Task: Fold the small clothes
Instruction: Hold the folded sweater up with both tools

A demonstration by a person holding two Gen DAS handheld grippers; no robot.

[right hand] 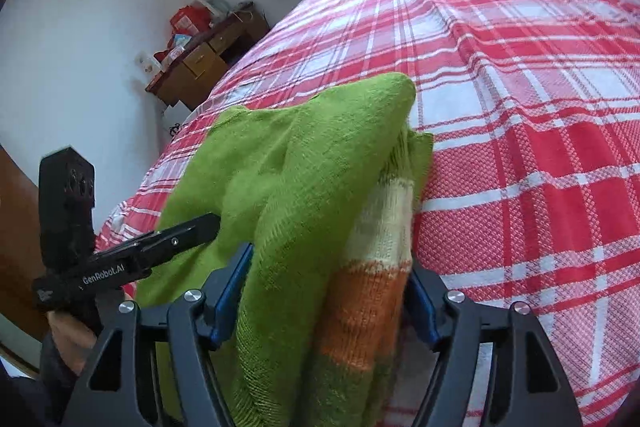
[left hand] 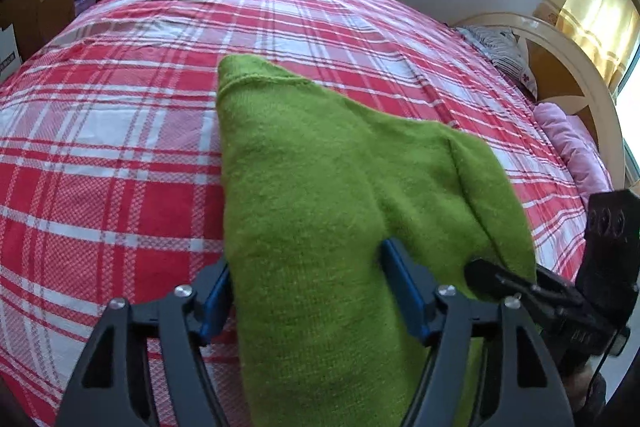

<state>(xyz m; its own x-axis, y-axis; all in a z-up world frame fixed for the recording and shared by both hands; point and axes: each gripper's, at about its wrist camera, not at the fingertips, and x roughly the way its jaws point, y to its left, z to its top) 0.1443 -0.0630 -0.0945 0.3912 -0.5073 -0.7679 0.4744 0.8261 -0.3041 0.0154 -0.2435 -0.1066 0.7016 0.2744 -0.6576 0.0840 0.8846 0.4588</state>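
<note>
a green knit sweater (left hand: 304,187) is seen low in the middle, over the red plaid bed sheet (left hand: 120,147). it sits between the wide left gripper (left hand: 306,287) and right gripper (right hand: 330,291) pads (grip cannot be told).

Green sweater (right hand: 304,163) with orange and cream stripes between right gripper (right hand: 324,303) blue pads, plaid bed (right hand: 520,107) beyond, left gripper (right hand: 176,239) at nine o'clock

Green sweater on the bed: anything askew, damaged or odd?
Nothing damaged. The green sweater lies bunched, not flat, on the plaid bedspread, with its orange-and-cream striped band showing at the right edge.
</note>
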